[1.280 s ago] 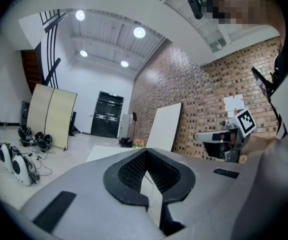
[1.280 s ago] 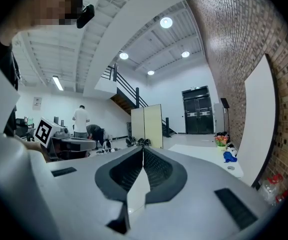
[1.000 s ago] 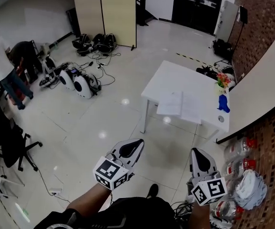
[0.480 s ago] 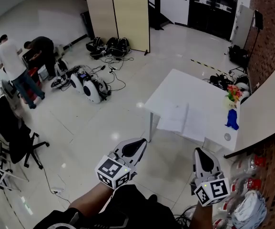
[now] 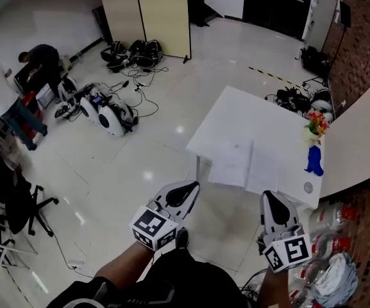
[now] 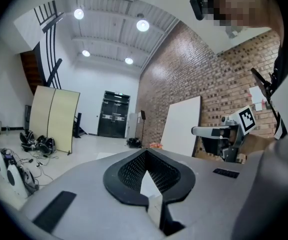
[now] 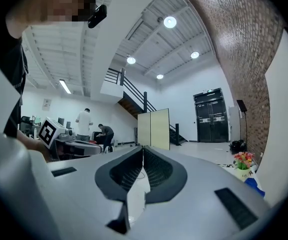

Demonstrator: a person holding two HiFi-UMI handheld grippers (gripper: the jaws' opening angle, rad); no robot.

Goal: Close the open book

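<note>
**Both grippers closed and empty; the book lies open on the table**

The left gripper [image 5: 186,189] sits at lower centre of the head view, its jaws pressed together at the tips with nothing between them. The right gripper [image 5: 268,198] is to its right, jaws likewise together and empty. Both hang above bare glossy floor, well apart from the white table [image 5: 249,114] at centre right. The open book [image 5: 244,165] lies flat near the table's lower edge, pages spread. At the table's right end stand a small pot of flowers [image 5: 317,122] and a blue object [image 5: 313,161]. A folding screen [image 5: 147,15] stands at the top, and two people [image 5: 5,88] bend over equipment at upper left.
</note>
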